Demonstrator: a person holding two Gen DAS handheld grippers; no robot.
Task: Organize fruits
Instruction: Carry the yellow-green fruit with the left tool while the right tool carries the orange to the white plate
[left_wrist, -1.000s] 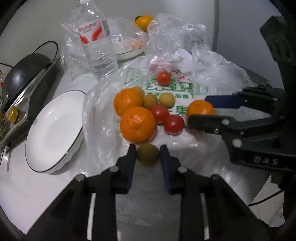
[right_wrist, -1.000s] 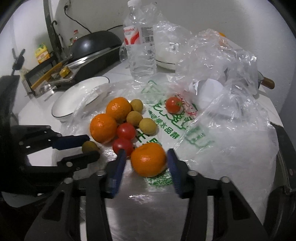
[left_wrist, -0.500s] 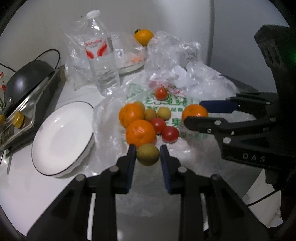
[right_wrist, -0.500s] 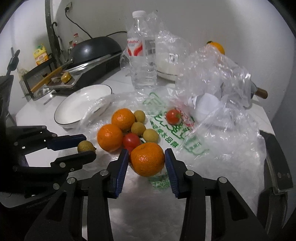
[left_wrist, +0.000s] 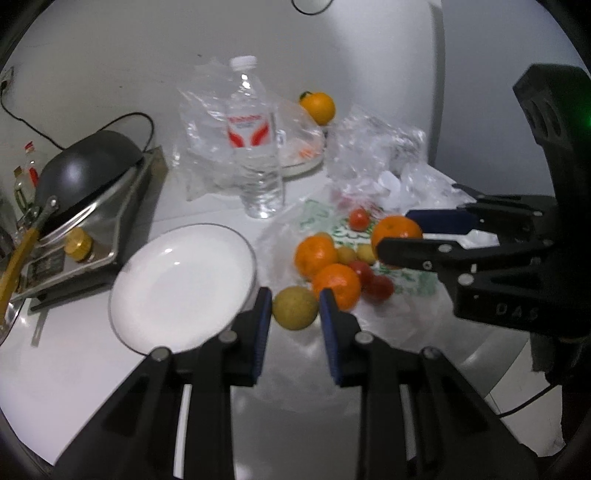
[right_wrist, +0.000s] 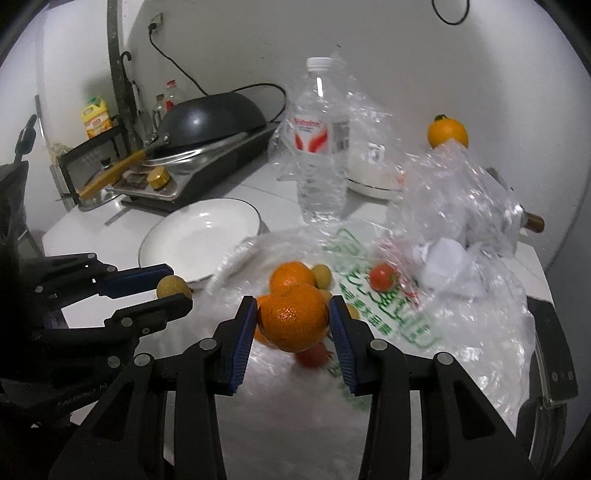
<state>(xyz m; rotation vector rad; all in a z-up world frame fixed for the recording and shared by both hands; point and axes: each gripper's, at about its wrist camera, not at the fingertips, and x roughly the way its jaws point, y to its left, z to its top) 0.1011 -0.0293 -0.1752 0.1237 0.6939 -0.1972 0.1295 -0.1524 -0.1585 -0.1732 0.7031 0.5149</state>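
left tongs (left_wrist: 295, 317) pinching a small firm greenish fruit (left_wrist: 295, 308) by the counter's front edge | right tongs (right_wrist: 291, 325) hugging a mandarin (right_wrist: 293, 317) mid-belly, above the pile | soft skin, go gentle

"DAS" is embossed on the right gripper (left_wrist: 400, 232) body; other labels and bag print are unreadable.
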